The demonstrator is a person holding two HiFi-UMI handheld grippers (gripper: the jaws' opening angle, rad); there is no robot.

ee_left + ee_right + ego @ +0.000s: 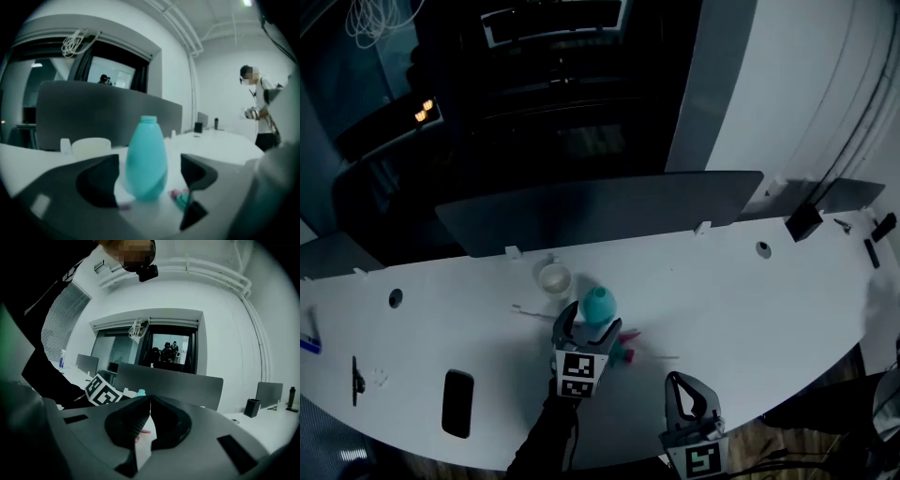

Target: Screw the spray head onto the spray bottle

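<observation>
A teal spray bottle (598,305) with no head on its neck stands upright on the white table (750,300). My left gripper (588,328) is open around it, one jaw on each side of the bottle (146,159), and the pads are clear of it. The spray head (625,354), pink and teal, lies on the table just right of the bottle, and it shows low by the right jaw in the left gripper view (180,197). My right gripper (692,394) is shut and empty near the table's front edge, its jaws (150,401) pressed together.
A small white cup (554,278) stands behind the bottle. A black phone (457,403) and a pen (356,380) lie at the front left. A grey divider panel (600,211) runs along the far edge. A person (260,112) stands far right.
</observation>
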